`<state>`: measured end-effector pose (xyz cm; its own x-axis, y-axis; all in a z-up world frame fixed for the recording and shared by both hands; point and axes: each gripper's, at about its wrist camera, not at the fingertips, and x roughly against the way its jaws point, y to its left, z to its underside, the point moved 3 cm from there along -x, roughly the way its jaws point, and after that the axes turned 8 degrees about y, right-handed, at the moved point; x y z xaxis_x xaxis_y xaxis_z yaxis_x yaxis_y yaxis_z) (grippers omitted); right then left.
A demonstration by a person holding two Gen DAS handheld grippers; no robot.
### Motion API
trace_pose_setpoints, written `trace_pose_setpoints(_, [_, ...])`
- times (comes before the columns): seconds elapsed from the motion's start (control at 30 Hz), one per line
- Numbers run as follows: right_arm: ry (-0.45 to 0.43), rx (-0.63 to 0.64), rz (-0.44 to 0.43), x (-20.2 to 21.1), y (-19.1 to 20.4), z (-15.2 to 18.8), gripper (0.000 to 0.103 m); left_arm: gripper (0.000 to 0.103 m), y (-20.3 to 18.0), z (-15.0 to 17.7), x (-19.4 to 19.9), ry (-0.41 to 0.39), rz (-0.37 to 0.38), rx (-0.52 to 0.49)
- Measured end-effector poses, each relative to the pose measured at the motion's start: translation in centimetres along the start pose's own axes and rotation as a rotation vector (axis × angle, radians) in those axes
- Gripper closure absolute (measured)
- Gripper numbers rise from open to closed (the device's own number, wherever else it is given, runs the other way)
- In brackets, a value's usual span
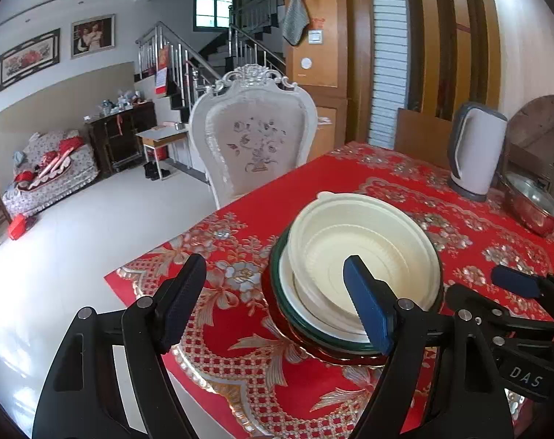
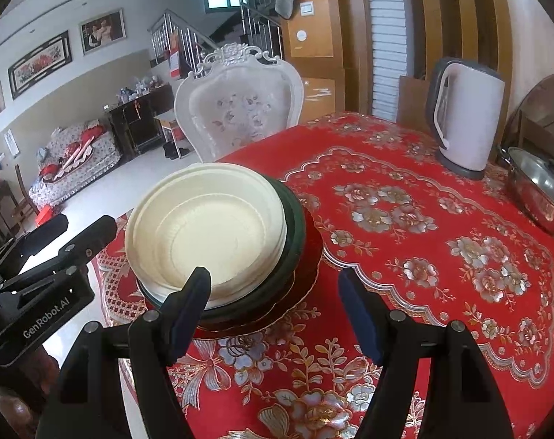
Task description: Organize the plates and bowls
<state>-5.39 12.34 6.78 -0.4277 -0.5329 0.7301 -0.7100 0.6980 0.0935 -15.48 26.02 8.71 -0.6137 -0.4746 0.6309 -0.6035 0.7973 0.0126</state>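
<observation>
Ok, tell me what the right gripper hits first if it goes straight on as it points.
Probably the red floral tablecloth: the right gripper points down just right of the plate stack, though depth is unclear.

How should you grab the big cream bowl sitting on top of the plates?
Pinch the cream bowl by its thin rim, at the near edge facing both grippers. It sits upright and open on the stacked plates, so one finger can slip inside and one outside. The right gripper is open and closest, probably easiest.
</observation>
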Motion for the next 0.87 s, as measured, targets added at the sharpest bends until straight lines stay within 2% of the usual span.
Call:
trace_pose_setpoints(0.33, [0.008, 0.02, 0.006, 0.0, 0.6, 0.2, 0.031, 0.024, -0.6, 0.7, -0.2, 0.023, 0.039, -0.02])
trace_pose_setpoints(0.47, [0.019, 0.029, 0.015, -0.1, 0.9, 0.5, 0.031, 0.024, -1.1, 1.2, -0.1, 0.023, 0.019, -0.047])
trace_pose_setpoints(0.57, [0.023, 0.02, 0.015, -0.2, 0.6, 0.7, 0.031, 0.024, -1.2, 1.3, -0.2, 0.028, 0.033, -0.046])
trace_pose_setpoints(0.87, [0.025, 0.009, 0.015, 0.0, 0.3, 0.9, 0.031, 0.024, -1.7, 1.3, 0.6, -0.006, 0.025, -0.055])
